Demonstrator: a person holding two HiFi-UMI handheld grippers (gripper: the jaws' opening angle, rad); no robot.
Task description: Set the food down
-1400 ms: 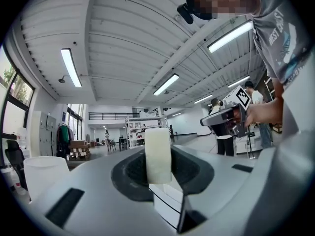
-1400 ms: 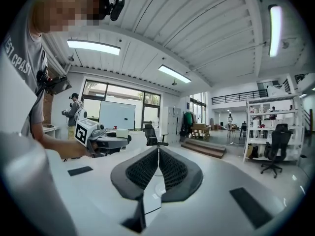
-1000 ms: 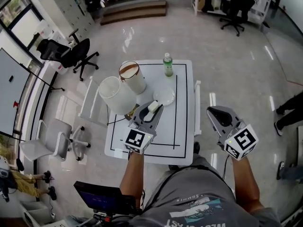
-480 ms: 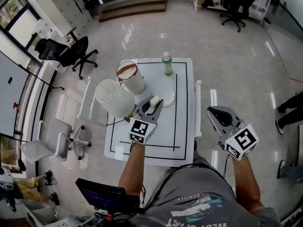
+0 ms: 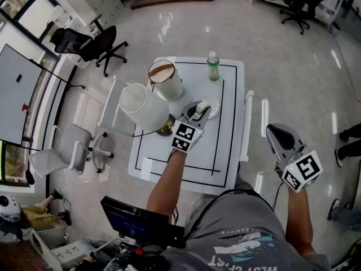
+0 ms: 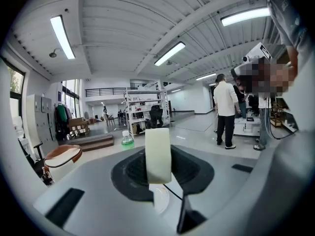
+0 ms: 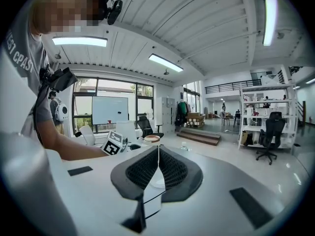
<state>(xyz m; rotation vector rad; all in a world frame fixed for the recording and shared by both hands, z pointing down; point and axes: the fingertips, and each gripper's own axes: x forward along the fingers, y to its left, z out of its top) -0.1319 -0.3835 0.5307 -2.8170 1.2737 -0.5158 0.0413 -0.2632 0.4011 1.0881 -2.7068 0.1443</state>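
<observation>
The left gripper is clamped on the food, a pale cream block that stands upright between its pads in the left gripper view, where the left gripper fills the lower half of the frame and the food rises above the jaw tips. Seen from the head view, the person's left arm reaches out over the white table, and the held block sits over the near edge of a small white plate lying inside the table's black border line; whether the block touches the plate cannot be told. A sliver of the plate shows just under the food in the left gripper view. Beyond the plate a green bottle stands upright near the table's far edge, and a white bucket with a brown rim stands to its left, with a second white bucket tilted at the table's left side. The right gripper hangs off the table to the right, above the floor, and in its own view the right gripper has its jaws pressed together with nothing between them.
</observation>
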